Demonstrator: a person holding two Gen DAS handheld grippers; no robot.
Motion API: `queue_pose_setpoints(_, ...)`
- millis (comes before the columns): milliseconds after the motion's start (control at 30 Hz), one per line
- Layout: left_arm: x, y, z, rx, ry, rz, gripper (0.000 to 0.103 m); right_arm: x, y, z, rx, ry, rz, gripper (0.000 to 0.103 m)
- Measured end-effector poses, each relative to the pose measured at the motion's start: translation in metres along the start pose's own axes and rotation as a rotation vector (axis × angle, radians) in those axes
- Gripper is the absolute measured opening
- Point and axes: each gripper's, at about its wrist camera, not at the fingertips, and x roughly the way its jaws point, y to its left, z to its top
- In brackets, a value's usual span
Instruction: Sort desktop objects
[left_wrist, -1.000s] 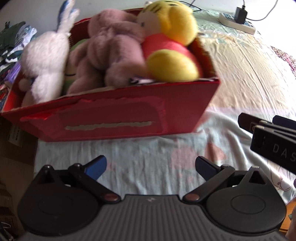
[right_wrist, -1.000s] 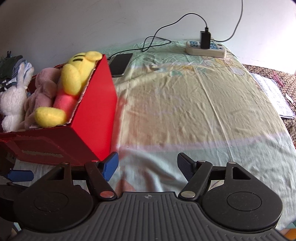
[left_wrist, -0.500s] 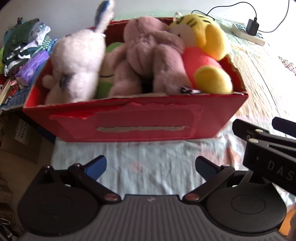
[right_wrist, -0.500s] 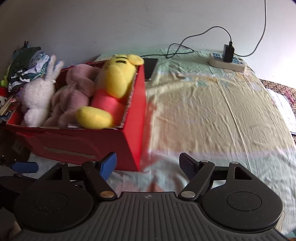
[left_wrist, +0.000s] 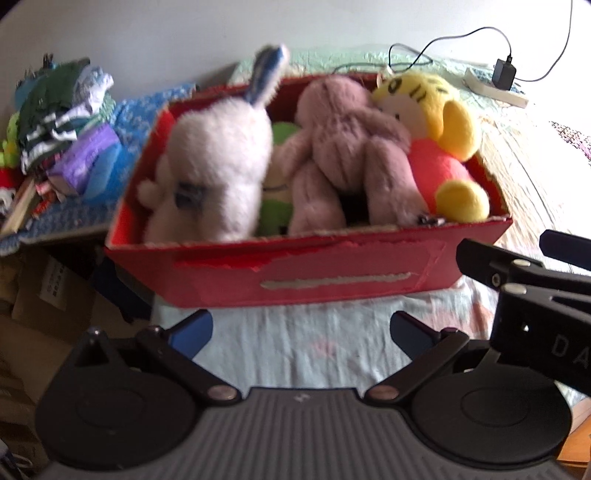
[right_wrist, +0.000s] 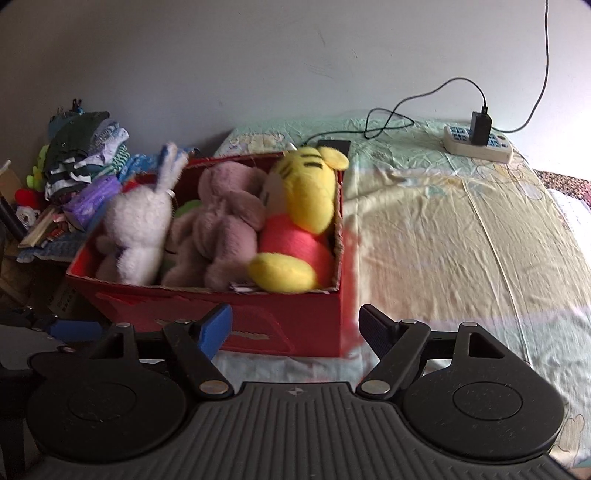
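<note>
A red cardboard box (left_wrist: 310, 273) (right_wrist: 310, 317) stands on the bed sheet, packed with plush toys. Inside are a white rabbit (left_wrist: 218, 173) (right_wrist: 138, 225), a mauve bear (left_wrist: 347, 147) (right_wrist: 225, 229), a yellow tiger in a red shirt (left_wrist: 436, 122) (right_wrist: 303, 221) and a green toy (left_wrist: 280, 214) mostly hidden between them. My left gripper (left_wrist: 301, 330) hangs open just in front of the box, holding nothing. My right gripper (right_wrist: 295, 330) is open and empty near the box's front right corner; its body shows at the right edge of the left wrist view.
A pile of folded clothes and clutter (left_wrist: 62, 122) (right_wrist: 81, 162) lies left of the box, with cardboard boxes (left_wrist: 44, 295) below. A power strip with a charger (right_wrist: 480, 138) (left_wrist: 498, 81) and a phone (right_wrist: 334, 146) sit at the far end of the sheet (right_wrist: 461, 240).
Both cameras have pulled back and risen, so the box sits farther off and more of its inside shows. The toys and box have not moved. Both grippers stay open.
</note>
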Motion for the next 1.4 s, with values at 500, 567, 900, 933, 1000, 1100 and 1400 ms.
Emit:
queue_pose_setpoints(500, -0.026, 0.022, 0.036, 0.035, -0.067, 0.014, 0.102, -0.021, 0.022, 0.030, 0.019, -0.108, -0.035, 0.080)
queue_pose_setpoints(567, -0.028, 0.024, 0.041, 0.039, -0.081, 0.020, 0.102, -0.021, 0.024, 0.035, 0.007, -0.123, -0.046, 0.082)
queue_pose_setpoints(900, -0.021, 0.033, 0.066, 0.016, -0.054, 0.022, 0.102, -0.006, 0.022, 0.059, 0.053, -0.058, -0.029, 0.085)
queue_pose_setpoints(933, -0.019, 0.034, 0.069, 0.011, -0.038, 0.023, 0.102, -0.002, 0.022, 0.061, 0.061, -0.038, -0.029, 0.086)
queue_pose_setpoints(1000, -0.014, 0.036, 0.072, 0.000, -0.018, 0.022, 0.102, 0.003, 0.023, 0.064, 0.068, -0.013, -0.037, 0.086)
queue_pose_setpoints(1100, -0.011, 0.038, 0.077, -0.007, -0.006, 0.019, 0.102, 0.007, 0.023, 0.068, 0.069, -0.002, -0.060, 0.088)
queue_pose_setpoints(1400, 0.001, 0.044, 0.091, -0.047, 0.007, 0.026, 0.102, 0.017, 0.020, 0.080, 0.062, 0.016, -0.104, 0.089)
